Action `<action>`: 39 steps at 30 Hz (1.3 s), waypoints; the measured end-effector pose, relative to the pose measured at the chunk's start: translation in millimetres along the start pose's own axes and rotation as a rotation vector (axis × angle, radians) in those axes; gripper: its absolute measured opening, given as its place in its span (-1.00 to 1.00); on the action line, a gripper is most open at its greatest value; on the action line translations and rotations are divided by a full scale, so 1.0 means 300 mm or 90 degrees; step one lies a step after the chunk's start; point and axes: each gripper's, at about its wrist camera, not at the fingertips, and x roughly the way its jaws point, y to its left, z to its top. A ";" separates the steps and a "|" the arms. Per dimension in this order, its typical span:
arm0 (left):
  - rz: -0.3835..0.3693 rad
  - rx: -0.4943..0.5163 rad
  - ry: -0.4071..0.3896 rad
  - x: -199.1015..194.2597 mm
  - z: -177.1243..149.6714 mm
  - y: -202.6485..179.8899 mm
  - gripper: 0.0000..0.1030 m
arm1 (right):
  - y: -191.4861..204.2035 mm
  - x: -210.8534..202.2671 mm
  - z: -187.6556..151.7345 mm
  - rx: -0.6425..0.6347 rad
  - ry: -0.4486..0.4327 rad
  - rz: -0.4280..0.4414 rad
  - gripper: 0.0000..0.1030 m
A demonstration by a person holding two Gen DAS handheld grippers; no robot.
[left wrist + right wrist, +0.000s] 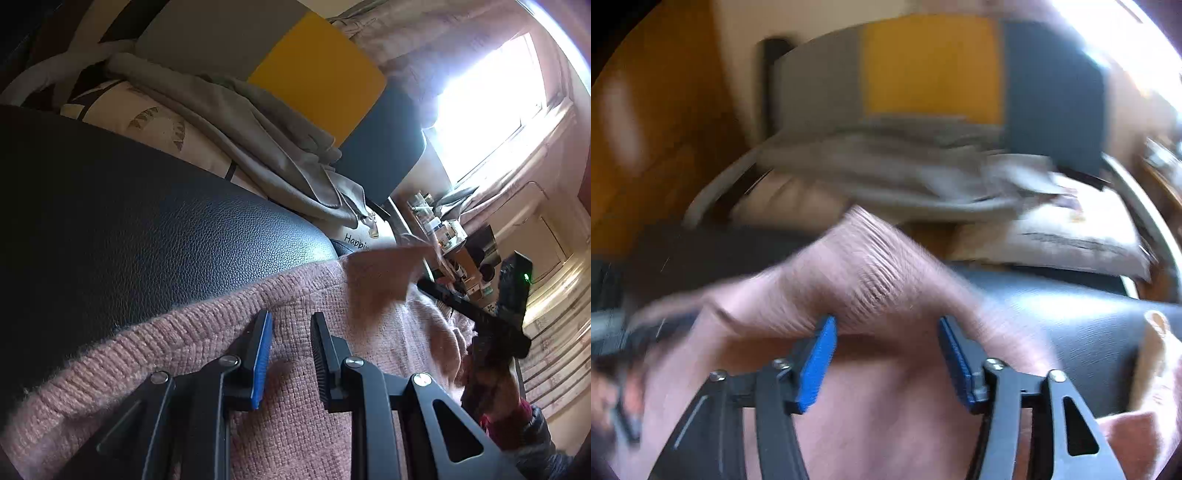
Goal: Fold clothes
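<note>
A pink knit sweater (295,369) lies on a black leather surface (129,221). My left gripper (290,332) is open, its jaws apart just above the knit near its edge, holding nothing. In the left wrist view the right gripper (491,317) shows at the right by a raised pink flap (384,273). In the right wrist view, which is motion-blurred, my right gripper (886,332) is open and a raised fold of the sweater (871,273) sits at and beyond its fingertips.
Grey garments (258,140) lie over patterned cushions (147,118) behind the leather surface. A grey, yellow and dark blue panel (317,74) stands beyond. A cluttered shelf (443,229) and a bright window (487,99) are at the right.
</note>
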 end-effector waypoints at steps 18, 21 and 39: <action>0.067 0.075 0.020 0.079 0.068 -0.044 -0.77 | 0.057 0.028 -0.176 -0.056 0.033 -0.032 0.58; 0.091 0.082 0.034 0.024 0.056 -0.097 -0.41 | 0.059 0.027 -0.173 -0.044 0.047 -0.046 0.59; 0.249 -0.062 -0.104 -1.228 -0.695 0.189 -0.15 | 0.353 -0.350 -0.695 -0.033 0.066 -0.024 1.00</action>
